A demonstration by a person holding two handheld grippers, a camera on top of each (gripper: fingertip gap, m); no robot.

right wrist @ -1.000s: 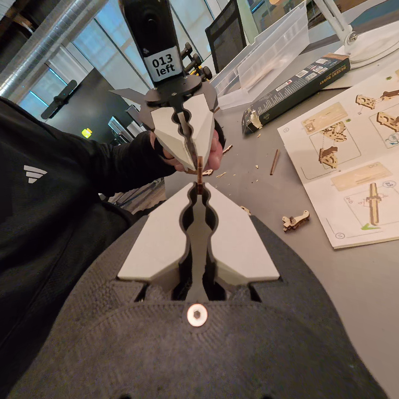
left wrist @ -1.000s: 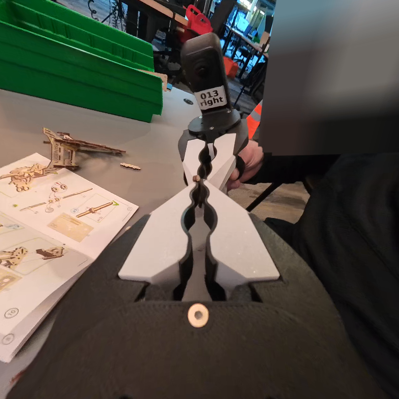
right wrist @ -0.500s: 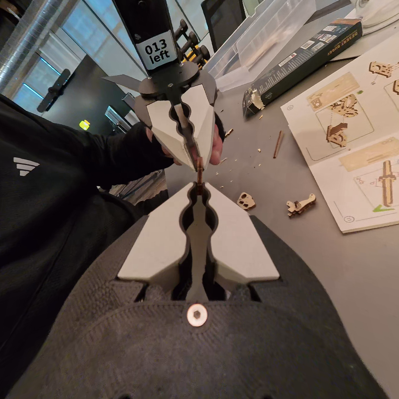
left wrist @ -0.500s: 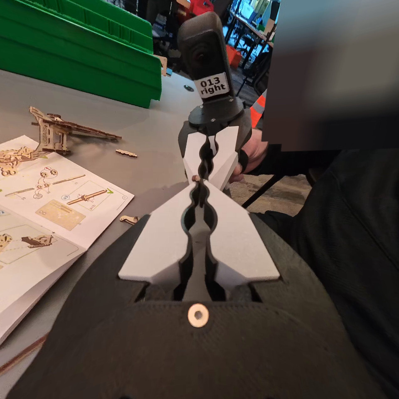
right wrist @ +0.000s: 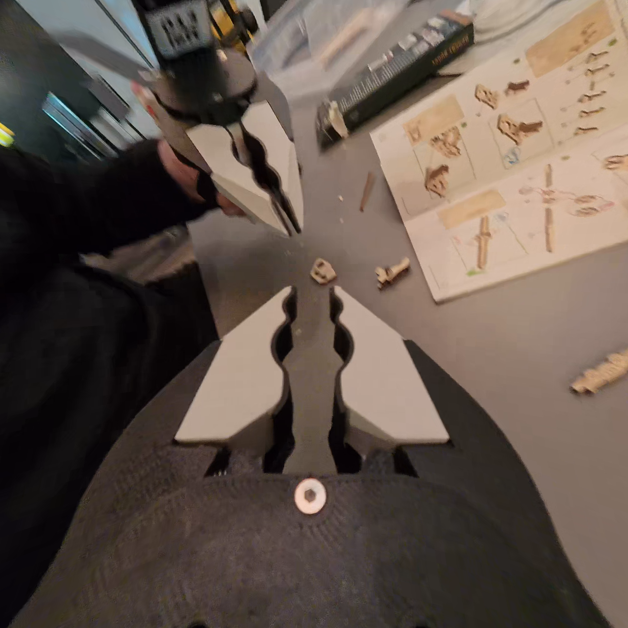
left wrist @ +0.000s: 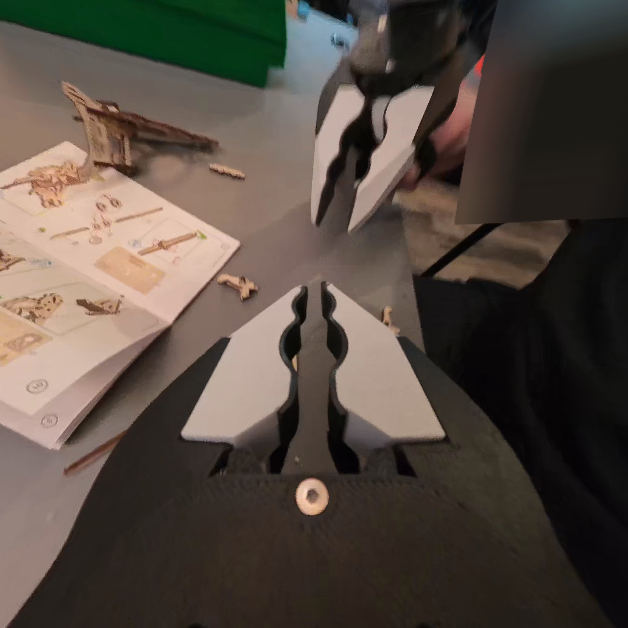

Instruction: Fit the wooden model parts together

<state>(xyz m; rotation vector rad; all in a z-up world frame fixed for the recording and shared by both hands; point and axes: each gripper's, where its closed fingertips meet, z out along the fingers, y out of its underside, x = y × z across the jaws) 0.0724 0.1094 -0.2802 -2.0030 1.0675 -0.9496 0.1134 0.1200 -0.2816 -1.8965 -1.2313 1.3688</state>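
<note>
My left gripper (left wrist: pixel 314 287) is slightly open with only grey table (left wrist: pixel 272 119) between its pads; it also shows in the right wrist view (right wrist: pixel 294 231), tips nearly together and bare. My right gripper (right wrist: pixel 312 290) is open wider and empty; the left wrist view shows it (left wrist: pixel 334 226) open above the table. A small pale wooden piece (right wrist: pixel 323 271) lies on the table just ahead of my right fingertips. Another small wooden part (right wrist: pixel 392 272) lies near the booklet's corner and also shows in the left wrist view (left wrist: pixel 238 283). A half-built wooden model (left wrist: pixel 108 136) stands far left.
The open instruction booklet (left wrist: pixel 102 272) lies left of my left gripper and right of my right one (right wrist: pixel 509 170). Also on the table are a thin wooden stick (right wrist: pixel 366 192), a notched strip (left wrist: pixel 227 171), a dark box (right wrist: pixel 397 88), a built wooden piece (right wrist: pixel 601 377) and green bins (left wrist: pixel 170 34). The gap from one gripper's tips to the other's is roughly 5 cm. It is some 7 cm from my left tips to the small pale wooden piece (right wrist: pixel 323 271).
Both grippers were shut tip to tip on one small wooden part. Both have now opened and drawn apart, and the part is in neither grasp. Both views swung and are blurred.
</note>
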